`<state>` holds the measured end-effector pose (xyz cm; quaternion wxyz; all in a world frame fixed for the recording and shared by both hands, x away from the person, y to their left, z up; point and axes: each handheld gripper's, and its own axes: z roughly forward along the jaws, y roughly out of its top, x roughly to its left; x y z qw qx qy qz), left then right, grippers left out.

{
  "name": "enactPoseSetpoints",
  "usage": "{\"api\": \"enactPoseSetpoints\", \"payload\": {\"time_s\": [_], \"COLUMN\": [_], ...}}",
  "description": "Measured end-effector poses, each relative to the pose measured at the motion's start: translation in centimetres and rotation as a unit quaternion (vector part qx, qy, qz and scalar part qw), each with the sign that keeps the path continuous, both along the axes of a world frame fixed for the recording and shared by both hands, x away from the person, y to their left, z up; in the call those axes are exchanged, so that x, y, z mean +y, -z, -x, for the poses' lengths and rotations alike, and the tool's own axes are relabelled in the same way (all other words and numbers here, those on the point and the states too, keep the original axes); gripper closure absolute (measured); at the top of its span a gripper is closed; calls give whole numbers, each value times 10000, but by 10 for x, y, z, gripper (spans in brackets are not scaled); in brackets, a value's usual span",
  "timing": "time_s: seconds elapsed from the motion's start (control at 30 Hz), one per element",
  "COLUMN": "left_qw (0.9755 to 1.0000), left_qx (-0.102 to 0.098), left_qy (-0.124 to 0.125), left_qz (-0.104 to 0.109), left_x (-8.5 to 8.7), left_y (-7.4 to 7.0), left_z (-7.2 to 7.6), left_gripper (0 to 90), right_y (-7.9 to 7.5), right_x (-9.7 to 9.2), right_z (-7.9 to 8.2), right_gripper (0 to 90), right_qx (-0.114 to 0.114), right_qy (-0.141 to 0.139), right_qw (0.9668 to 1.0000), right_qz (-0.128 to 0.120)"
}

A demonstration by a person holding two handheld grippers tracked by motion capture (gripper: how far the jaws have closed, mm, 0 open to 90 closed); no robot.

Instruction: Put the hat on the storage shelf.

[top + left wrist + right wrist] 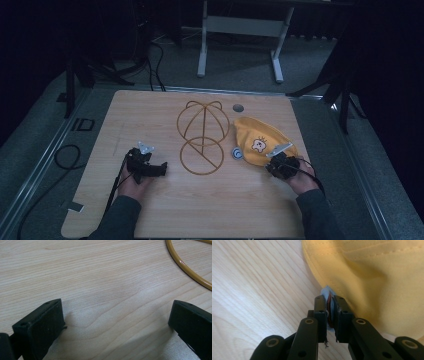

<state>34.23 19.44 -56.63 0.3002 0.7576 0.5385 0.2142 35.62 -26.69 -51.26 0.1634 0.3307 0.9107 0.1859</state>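
The yellow cap (260,142) lies near the right edge of the desk (150,115), beside the wire frame (202,137) in the middle. The right gripper (329,315) has its jaws pressed narrow on the cap's pale blue edge piece. The left gripper (117,322) rests near the left edge, jaws wide with nothing between them.

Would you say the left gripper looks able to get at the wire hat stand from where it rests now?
Probably yes: the left gripper is open, holding nothing, and only bare table lies between it and the wire hat stand. The right gripper is off at the yellow cap.
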Motion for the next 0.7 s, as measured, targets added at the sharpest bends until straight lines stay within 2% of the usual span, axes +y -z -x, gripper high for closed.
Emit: {"api": "enactPoseSetpoints", "payload": {"time_s": [0.3,0.7], "left_qw": [10000,10000], "left_qx": [0,0], "left_qy": [0,0], "left_qz": [0,0], "left_x": [0,0], "left_y": [0,0], "left_z": [0,0], "left_gripper": [1,1], "right_y": [-26,-50], "right_x": [12,20], "right_z": [3,3], "right_gripper": [822,822], "right_qx": [-132,-217], "right_qy": [-267,-389], "right_qw": [9996,9990], "right_qz": [22,-21]}}
